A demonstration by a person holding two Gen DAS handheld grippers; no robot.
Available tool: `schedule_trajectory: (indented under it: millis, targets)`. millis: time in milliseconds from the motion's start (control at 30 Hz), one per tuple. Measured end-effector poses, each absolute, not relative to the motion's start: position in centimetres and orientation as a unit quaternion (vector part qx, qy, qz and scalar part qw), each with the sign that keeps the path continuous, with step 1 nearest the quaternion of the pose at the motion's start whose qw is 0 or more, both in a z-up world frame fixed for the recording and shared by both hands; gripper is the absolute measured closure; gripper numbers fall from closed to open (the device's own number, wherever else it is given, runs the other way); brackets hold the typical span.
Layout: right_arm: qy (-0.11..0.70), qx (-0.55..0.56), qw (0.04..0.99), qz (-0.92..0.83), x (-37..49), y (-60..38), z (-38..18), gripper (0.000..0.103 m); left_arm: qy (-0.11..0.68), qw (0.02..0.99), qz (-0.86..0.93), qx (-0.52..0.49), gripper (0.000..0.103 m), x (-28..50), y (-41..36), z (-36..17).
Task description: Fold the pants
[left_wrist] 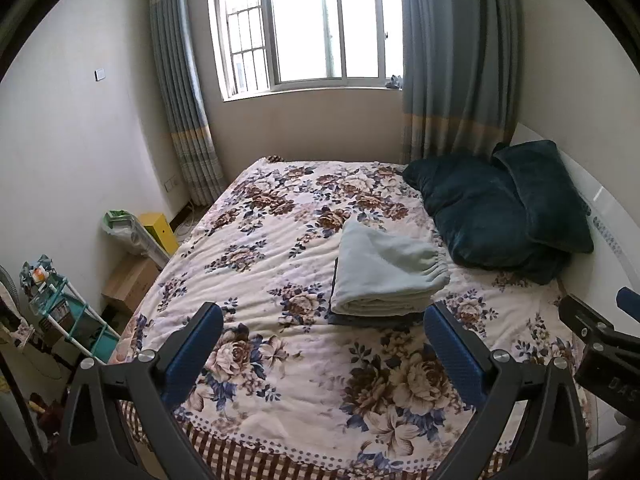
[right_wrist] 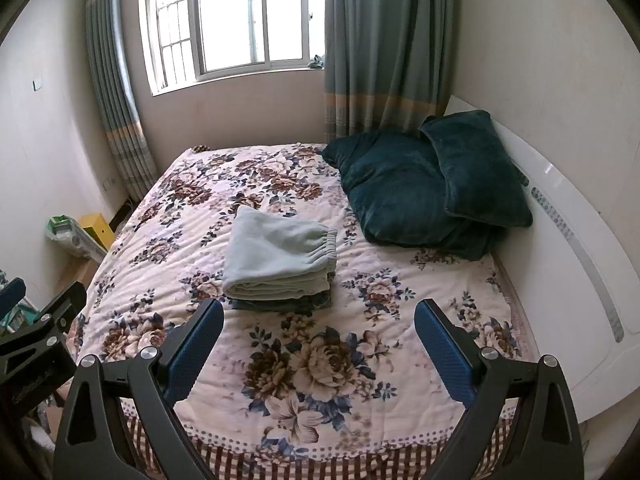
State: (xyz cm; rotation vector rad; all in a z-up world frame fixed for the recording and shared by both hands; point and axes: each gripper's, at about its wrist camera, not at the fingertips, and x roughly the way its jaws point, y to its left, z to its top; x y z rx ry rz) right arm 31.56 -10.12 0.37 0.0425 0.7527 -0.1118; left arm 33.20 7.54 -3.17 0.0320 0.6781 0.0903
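Resting folded in the middle of the floral bedspread, the pale green pants are lying on top of a darker folded garment, whose edge is peeking out beneath them. Taking the dark teal pillows as the landmark, the pants are sitting just beside the pillows, on the side toward the window, without touching them. The elastic waistband is facing the pillows, while the rolled fold edge is facing the foot of the bed.

Both tools are hovering above the bedspread, on the side of the pants away from the window. The left gripper is showing its blue pads spread wide with nothing between them. The right gripper is likewise holding its fingers apart and empty.

The fabric is looking like soft fleece: light, limp and thick, so it is likely sagging and unfolding if lifted by one layer only. The gathered waistband is probably offering the firmest bite. For moving the bundle whole, pinching through all the layers at the rolled edge, one gripper toward each end, is seeming the safest hold. The folding itself is appearing already done.
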Motion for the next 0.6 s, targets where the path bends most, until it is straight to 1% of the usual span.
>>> schedule_trajectory:
  millis: [600]
  targets:
    - [0.359, 0.026, 0.931, -0.055, 31.26, -10.1, 0.73, 0.005, 0.321, 0.946, 0.042, 0.017, 0.0, 32.82, 7.0, -2.58]
